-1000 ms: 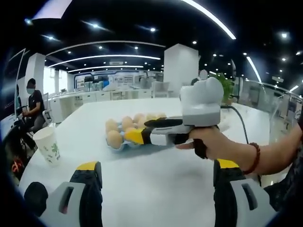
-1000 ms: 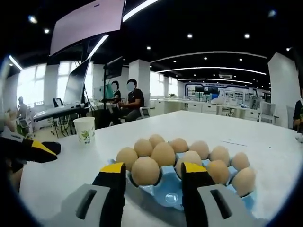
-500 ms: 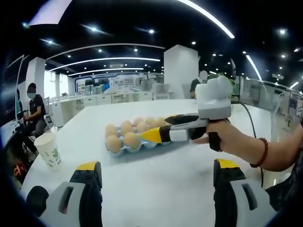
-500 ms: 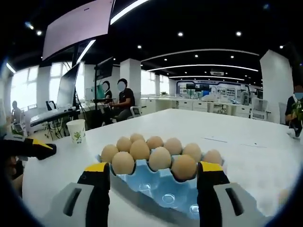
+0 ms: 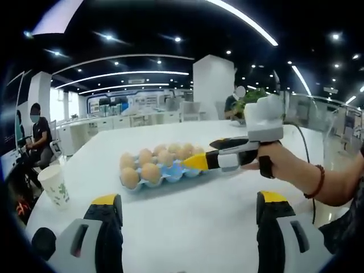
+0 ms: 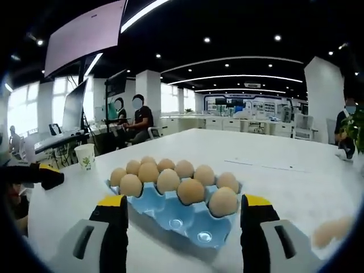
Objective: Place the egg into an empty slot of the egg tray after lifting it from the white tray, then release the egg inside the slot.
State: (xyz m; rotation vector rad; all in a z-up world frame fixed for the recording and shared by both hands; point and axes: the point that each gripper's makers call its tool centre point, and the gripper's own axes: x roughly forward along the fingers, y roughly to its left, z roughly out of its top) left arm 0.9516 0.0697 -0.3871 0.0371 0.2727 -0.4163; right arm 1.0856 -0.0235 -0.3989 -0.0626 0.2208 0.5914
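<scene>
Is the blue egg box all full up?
No. The blue egg tray has empty cups along its near edge in the right gripper view; eggs fill the rest.

Bystander items on and around your white table (image 5: 187, 210)

You have a paper cup (image 5: 55, 185) upright near the table's edge; seated people (image 6: 138, 118) work at desks behind, with a potted plant (image 5: 250, 96) further back.

The left gripper view looks low across the white table (image 5: 187, 222) from near one edge, with the egg tray (image 5: 159, 173) at mid distance and the right gripper (image 5: 202, 162) entering from the right. The right gripper view sits much nearer the tray (image 6: 182, 213), facing it between its own jaws. Both views share the tray, the table and a paper cup (image 5: 55, 185) (image 6: 85, 156) near the table's edge.
</scene>
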